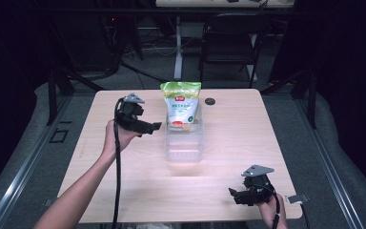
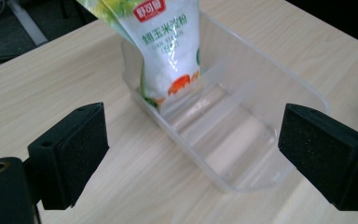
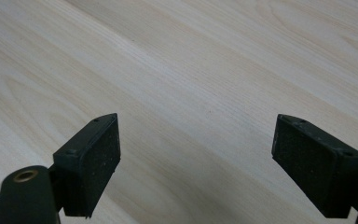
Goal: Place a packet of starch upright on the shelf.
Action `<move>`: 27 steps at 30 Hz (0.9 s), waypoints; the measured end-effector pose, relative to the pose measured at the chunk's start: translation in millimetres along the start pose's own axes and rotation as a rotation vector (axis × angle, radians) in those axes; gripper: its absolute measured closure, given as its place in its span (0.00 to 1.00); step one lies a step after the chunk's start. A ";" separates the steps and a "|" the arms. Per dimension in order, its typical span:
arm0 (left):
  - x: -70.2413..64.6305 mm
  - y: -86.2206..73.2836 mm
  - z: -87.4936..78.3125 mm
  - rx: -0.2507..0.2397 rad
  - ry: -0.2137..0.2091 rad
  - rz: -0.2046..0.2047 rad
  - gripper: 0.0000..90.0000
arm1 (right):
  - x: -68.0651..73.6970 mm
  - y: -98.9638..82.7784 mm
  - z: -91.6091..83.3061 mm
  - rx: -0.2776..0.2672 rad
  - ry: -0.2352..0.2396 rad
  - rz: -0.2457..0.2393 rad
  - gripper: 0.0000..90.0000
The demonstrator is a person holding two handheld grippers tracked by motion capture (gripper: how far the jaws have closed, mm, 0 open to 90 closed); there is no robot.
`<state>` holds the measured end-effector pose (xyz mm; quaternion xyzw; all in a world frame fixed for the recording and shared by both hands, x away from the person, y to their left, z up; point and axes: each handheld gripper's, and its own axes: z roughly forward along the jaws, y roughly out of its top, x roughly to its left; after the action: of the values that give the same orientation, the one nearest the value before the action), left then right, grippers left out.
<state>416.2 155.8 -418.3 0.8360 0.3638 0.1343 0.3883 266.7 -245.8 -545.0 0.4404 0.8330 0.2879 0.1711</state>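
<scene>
Bag (image 1: 181, 106) of white powder stands in far end of clear plastic bin (image 1: 185, 148) at mid-table, leaning on the far wall, top well above the rim. Left gripper (image 1: 153, 127) just beside the bin's left side, jaws spread wide, nothing between them. Right gripper (image 1: 232, 194) near the front edge of the table (image 1: 248, 133), jaws spread over bare wood. Judgement: placing looks done; draw left gripper clear without nudging bin or tipping bag.
</scene>
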 end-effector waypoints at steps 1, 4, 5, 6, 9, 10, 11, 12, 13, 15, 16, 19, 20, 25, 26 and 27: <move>0.0 0.0 0.0 0.000 0.000 0.000 0.08 | 0.0 0.0 0.0 0.000 0.000 0.000 0.16; -7.6 -18.7 -18.5 -0.001 -0.025 0.003 0.07 | 1.2 0.4 0.7 0.001 0.000 0.000 0.16; -9.3 -23.8 -22.0 0.006 -0.034 -0.001 0.07 | 1.4 0.4 0.5 0.002 -0.002 -0.001 0.16; -11.0 -29.1 -24.5 0.009 -0.043 -0.005 0.06 | 1.3 0.5 0.7 0.002 0.003 -0.004 0.16; -14.7 -40.1 -29.4 0.021 -0.040 -0.005 0.05 | 1.5 0.5 0.6 0.003 0.003 -0.007 0.16; -16.1 -47.3 -32.0 0.024 -0.043 -0.012 0.05 | 1.7 0.5 0.7 0.002 0.001 -0.006 0.16; -18.0 -58.6 -34.9 0.040 -0.041 -0.017 0.04 | 1.6 0.4 0.6 0.003 0.001 -0.006 0.16; -18.0 -58.6 -34.9 0.040 -0.041 -0.017 0.03 | 1.6 0.4 0.6 0.003 0.001 -0.006 0.16; -19.0 -69.9 -37.0 0.049 -0.040 -0.029 0.03 | 1.4 0.5 0.7 0.005 0.001 -0.008 0.16; -19.9 -75.0 -37.3 0.057 -0.042 -0.036 0.02 | 1.6 0.5 0.9 0.005 0.004 -0.006 0.16; -21.2 -80.9 -37.9 0.062 -0.045 -0.040 0.02 | 1.8 0.5 0.9 0.005 0.004 -0.008 0.16; -23.9 -91.2 -37.7 0.077 -0.048 -0.043 0.01 | 1.9 0.8 1.2 0.008 0.003 -0.010 0.16; -25.2 -96.4 -37.3 0.080 -0.049 -0.045 0.01 | 1.9 0.8 1.2 0.008 0.002 -0.010 0.16; -32.1 -119.2 -33.7 0.097 -0.076 -0.066 0.00 | 1.4 0.5 1.1 0.010 0.001 -0.011 0.16; -32.1 -119.2 -33.7 0.097 -0.076 -0.066 0.00 | 1.4 0.5 1.1 0.010 0.001 -0.011 0.16; -34.3 -126.3 -33.6 0.089 -0.076 -0.073 0.00 | 1.9 0.4 1.3 0.008 0.001 -0.012 0.16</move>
<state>311.5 204.7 -488.4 0.8432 0.3845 0.0717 0.3688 266.6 -243.6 -545.8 0.4361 0.8367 0.2838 0.1708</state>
